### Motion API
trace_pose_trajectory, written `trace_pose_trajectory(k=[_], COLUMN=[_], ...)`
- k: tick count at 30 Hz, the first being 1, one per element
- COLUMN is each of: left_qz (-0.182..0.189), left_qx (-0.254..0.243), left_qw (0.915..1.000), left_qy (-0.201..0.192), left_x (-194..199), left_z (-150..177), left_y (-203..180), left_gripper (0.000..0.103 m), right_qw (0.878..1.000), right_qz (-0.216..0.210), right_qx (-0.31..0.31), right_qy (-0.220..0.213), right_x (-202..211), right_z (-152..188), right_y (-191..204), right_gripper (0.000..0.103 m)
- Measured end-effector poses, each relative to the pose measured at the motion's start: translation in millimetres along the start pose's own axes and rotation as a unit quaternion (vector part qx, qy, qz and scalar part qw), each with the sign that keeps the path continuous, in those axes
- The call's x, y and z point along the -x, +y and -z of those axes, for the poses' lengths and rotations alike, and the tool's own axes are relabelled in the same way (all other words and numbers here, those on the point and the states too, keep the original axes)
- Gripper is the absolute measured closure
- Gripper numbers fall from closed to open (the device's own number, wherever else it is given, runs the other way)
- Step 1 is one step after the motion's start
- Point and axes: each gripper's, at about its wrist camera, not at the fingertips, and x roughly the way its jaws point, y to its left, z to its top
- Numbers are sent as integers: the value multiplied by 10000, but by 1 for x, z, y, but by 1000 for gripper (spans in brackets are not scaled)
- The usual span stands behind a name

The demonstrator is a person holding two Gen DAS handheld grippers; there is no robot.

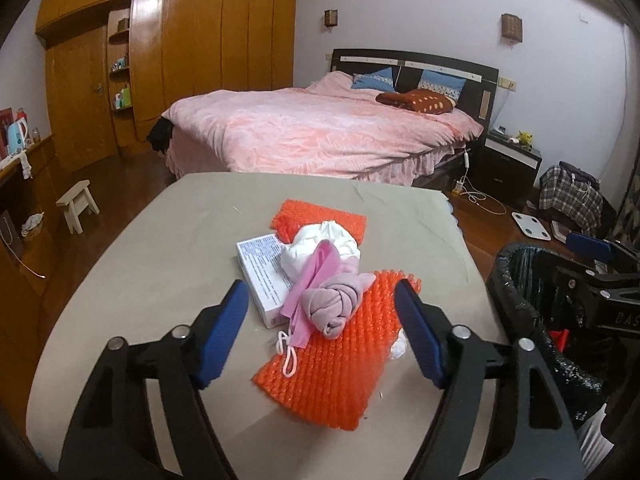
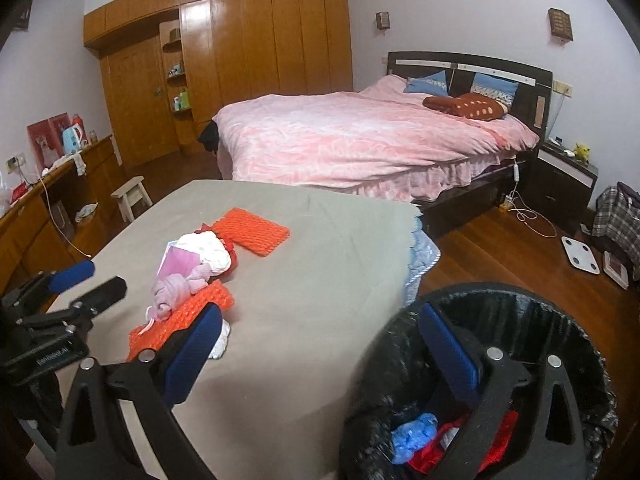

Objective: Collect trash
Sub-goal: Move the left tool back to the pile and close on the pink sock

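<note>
Blue-padded fingers of the left gripper (image 1: 320,312) stand wide apart and grasp nothing; they frame the trash heap on the grey cloth-covered table (image 1: 140,272). Between them lies the near sheet of orange bubble wrap (image 1: 332,360), and on its far edge rests a rolled bundle of mauve fabric (image 1: 330,308). Behind the bundle are a pink face mask with white ear loops (image 1: 306,292), a crumpled white paper wad (image 1: 320,248), a flat white cardboard box with printed text (image 1: 262,276) and a second, smaller piece of orange bubble wrap (image 1: 320,220). The right gripper (image 2: 320,344) is also released and holds nothing; its right finger hangs over the mouth of the round bin lined with a black plastic bag (image 2: 560,312), which stands just beside the table edge and already contains blue and red waste. I judge that the task is partly done and that the step in hand is reaching for the next piece. The next move calls for lowering the left gripper onto the mauve bundle or the near orange sheet, closing on it, and carrying it right to the bin. Because the pieces overlap, lifting one may drag the mask loops or the paper with it. A small white scrap (image 1: 398,346) beside the sheet is easy to miss.
</note>
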Motion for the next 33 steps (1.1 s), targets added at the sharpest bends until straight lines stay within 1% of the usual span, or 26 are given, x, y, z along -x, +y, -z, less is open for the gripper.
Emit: trace_pose_trajectory(k=[2, 11, 17, 19, 22, 24, 27, 33], left_qz=[22, 49, 50, 49, 21, -6, 8, 62], left_qx=[-14, 29, 56, 72, 59, 50, 41, 86], left_qw=[10000, 9989, 9987, 9986, 9988, 9991, 9995, 9997], left_qy=[63, 475, 511, 515, 480, 422, 308, 240], left_x=[-9, -56, -68, -70, -69, -64, -50, -29], left_z=[2, 14, 17, 17, 17, 17, 17, 18], left_y=[-1, -6, -9, -10, -13, -14, -16, -14], left_gripper=[39, 50, 53, 59, 63, 64, 64, 64], right_qw=[10000, 9998, 9996, 9996, 9996, 9996, 9996, 9997], right_qz=[-9, -42, -21, -20, -34, -36, -28, -52], right_qx=[-12, 28, 17, 11, -4, 1, 3, -51], right_qy=[33, 208, 266, 275, 285, 294, 281, 250], right_x=[-6, -26, -31, -32, -33, -33, -32, -32], right_z=[-1, 3, 6, 7, 8, 8, 8, 10], right_y=[1, 7, 6, 6, 6, 5, 6, 5], right_gripper=[7, 8, 8, 8, 8, 8, 8, 8])
